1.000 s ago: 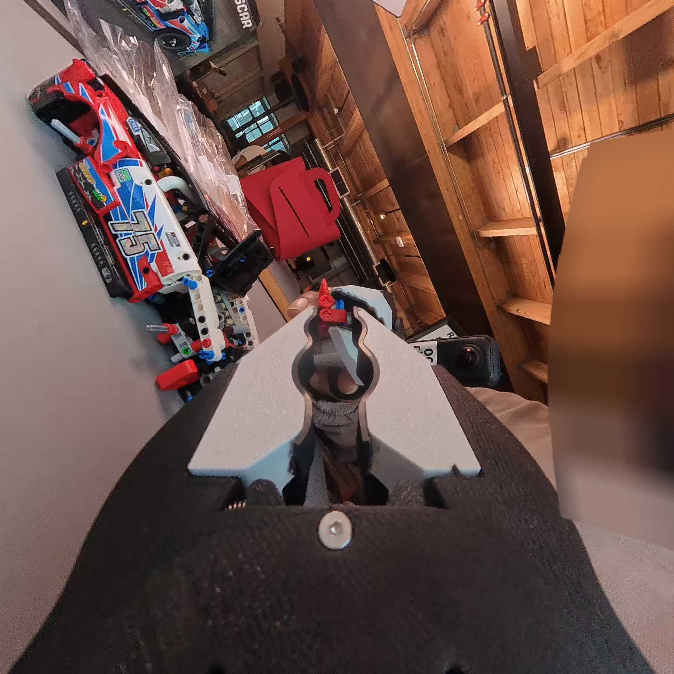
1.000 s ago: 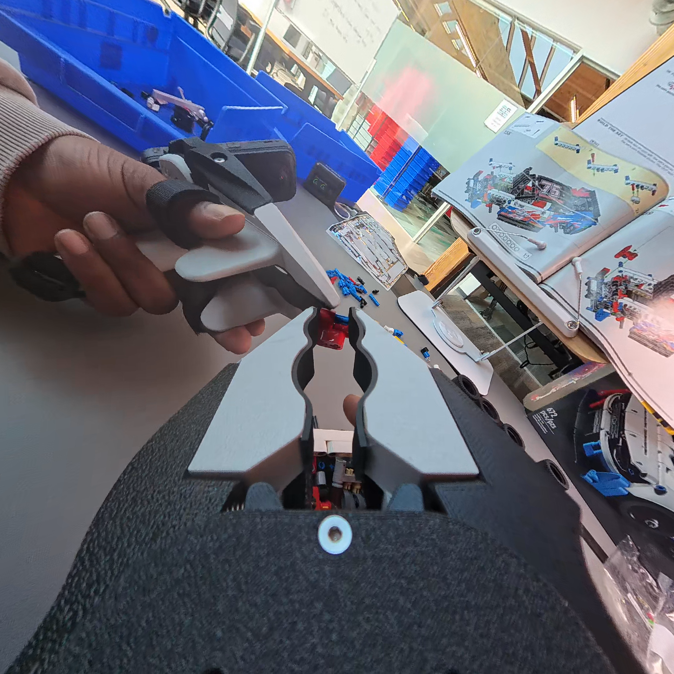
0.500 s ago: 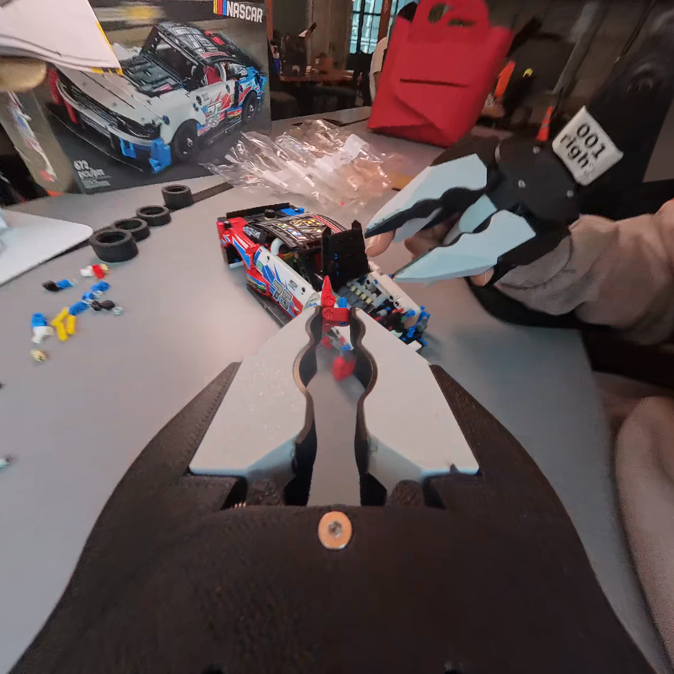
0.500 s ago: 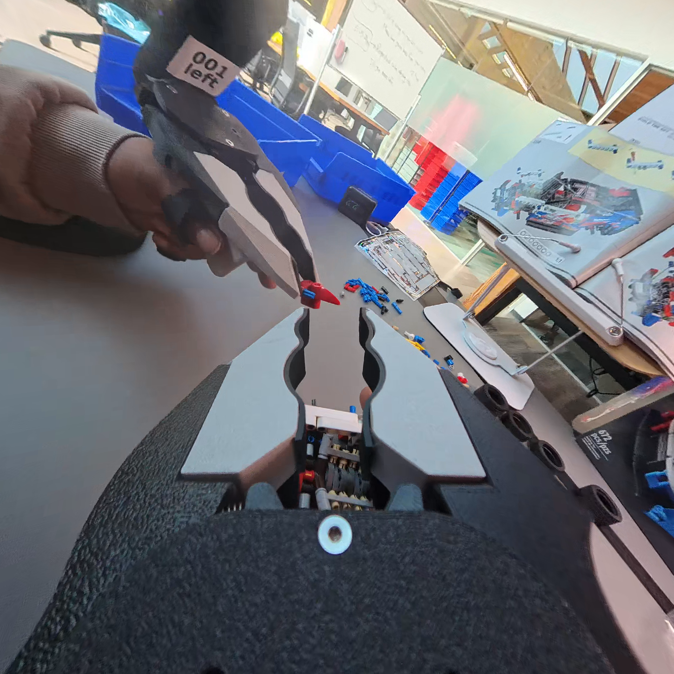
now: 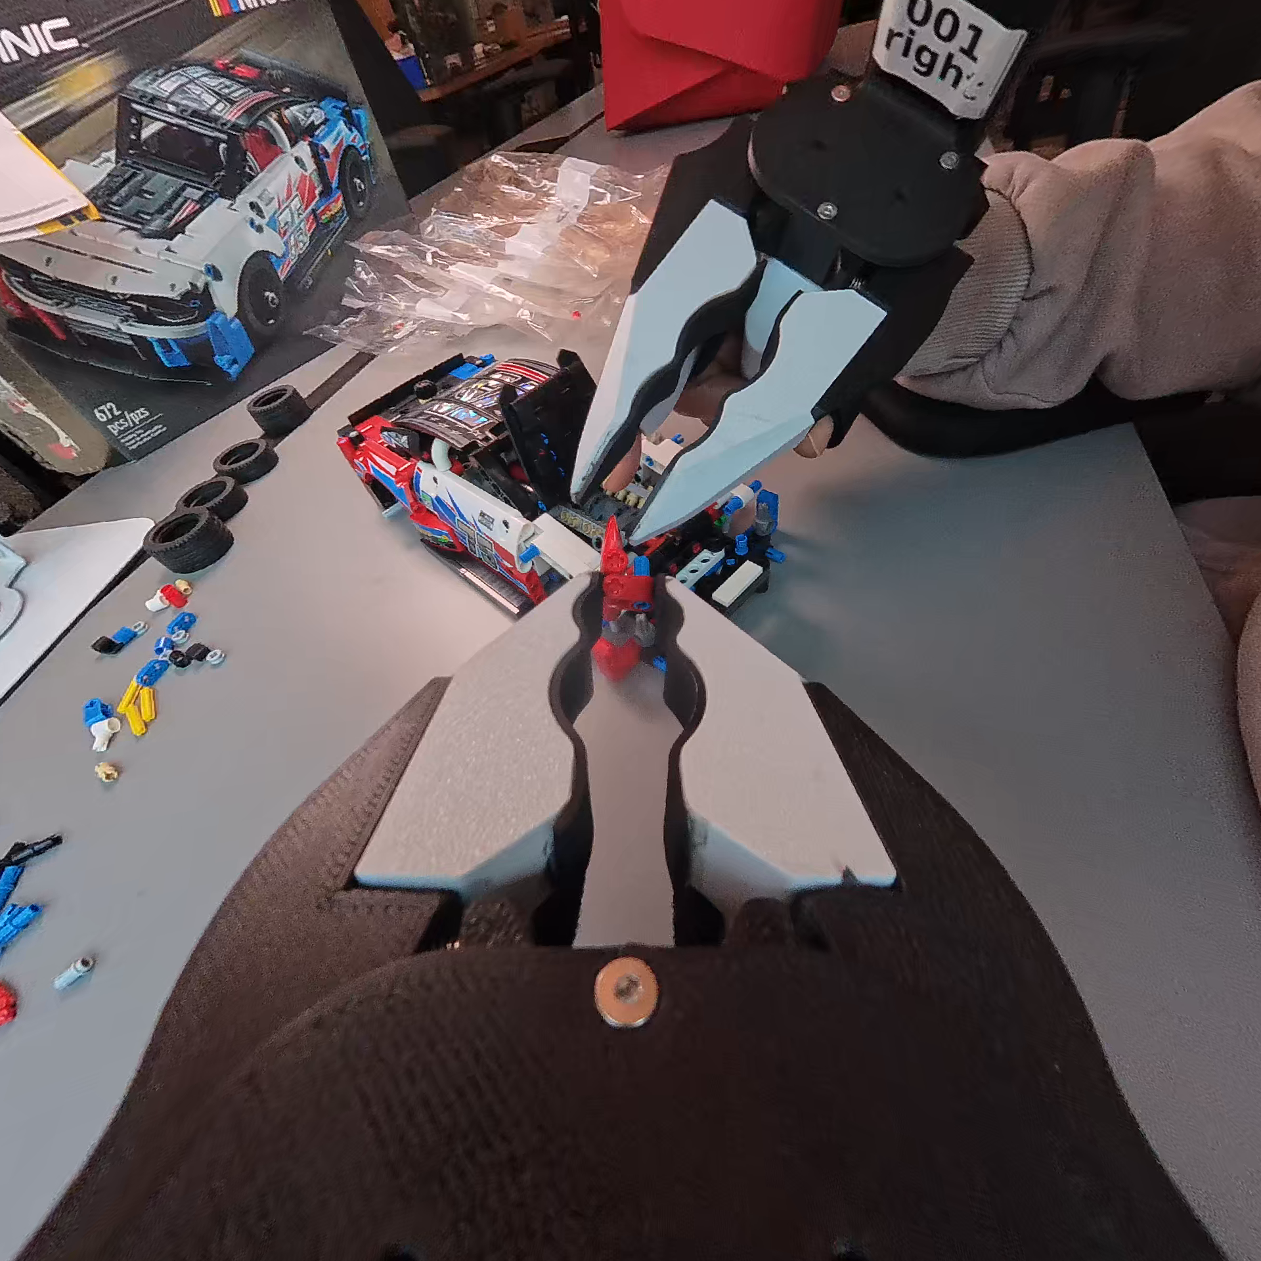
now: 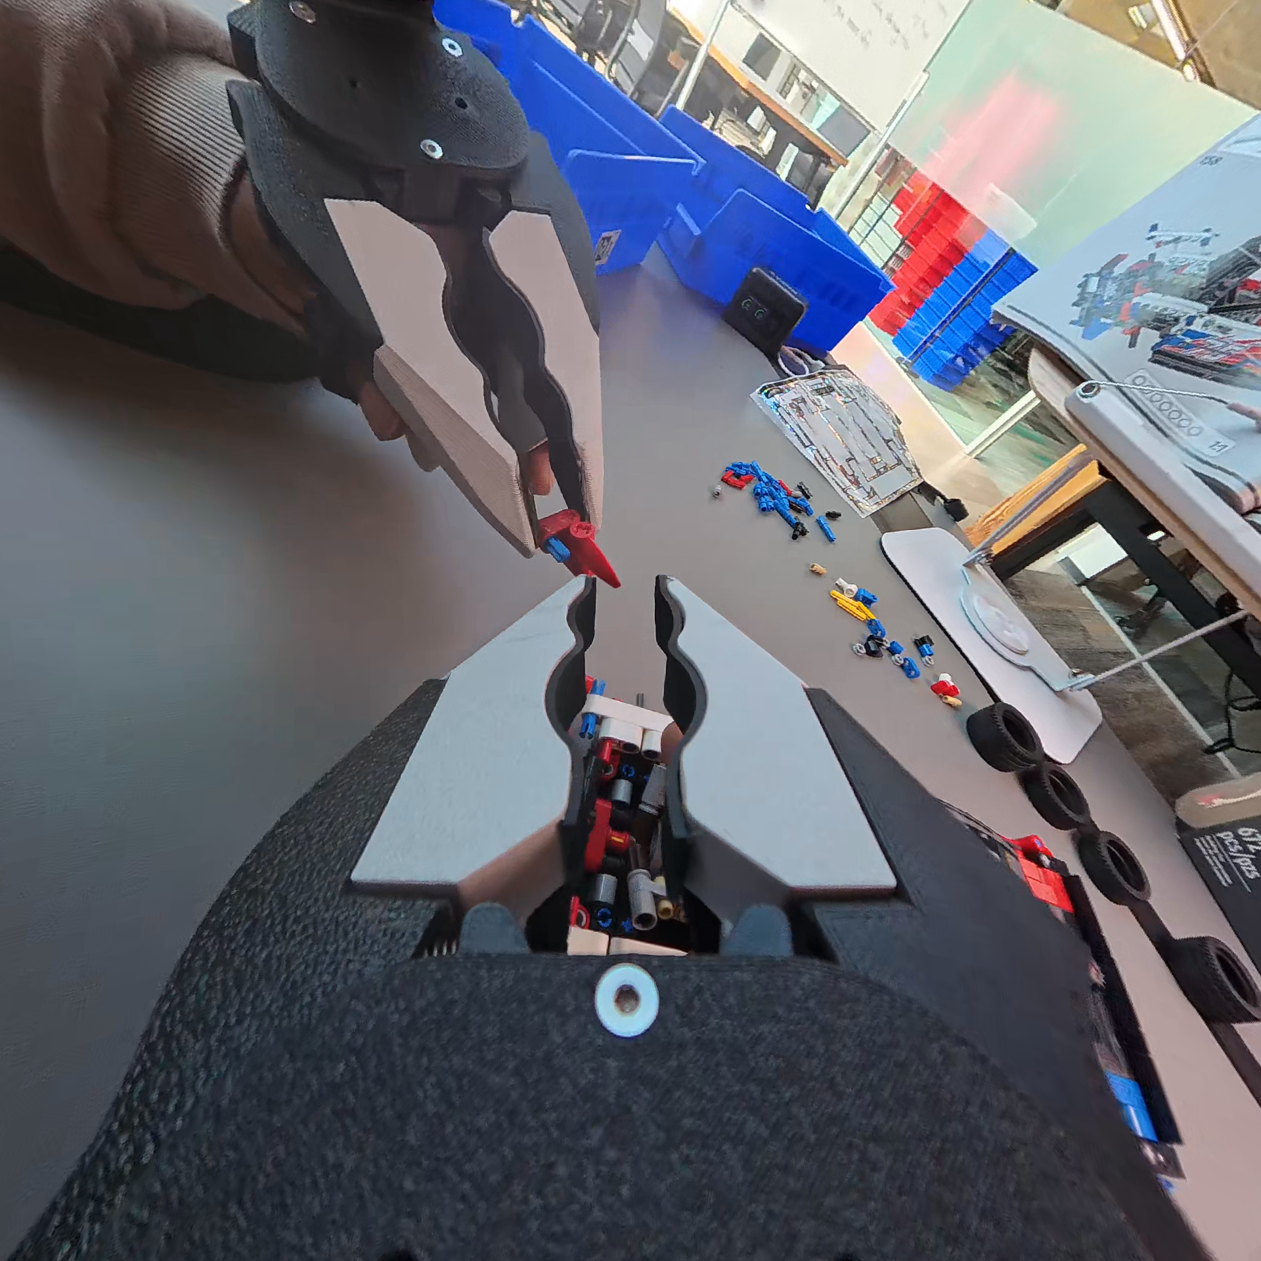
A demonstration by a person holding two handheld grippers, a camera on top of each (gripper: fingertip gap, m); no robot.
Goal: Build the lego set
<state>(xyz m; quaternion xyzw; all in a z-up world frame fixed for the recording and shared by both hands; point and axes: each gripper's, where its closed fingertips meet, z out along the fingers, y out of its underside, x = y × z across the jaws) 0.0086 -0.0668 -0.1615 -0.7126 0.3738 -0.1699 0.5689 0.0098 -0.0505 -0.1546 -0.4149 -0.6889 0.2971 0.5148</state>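
The car (image 5: 471,491) has most of its body on; four tyres (image 5: 205,505) lie loose. Left tongs (image 5: 624,587) pinch a red piece (image 5: 617,580); right tongs (image 6: 624,587) gape, empty, over the open engine end.

Workshop or maker-lab interior, shared workspace type. Grey worktable (image 6: 205,614) backed by blue storage bins (image 6: 682,177), further stacked red and blue bins (image 6: 955,273) behind a glass partition, whiteboard (image 6: 853,41) on far wall. Desks and dim shelving beyond the red bag (image 5: 689,54) (details there blurred).
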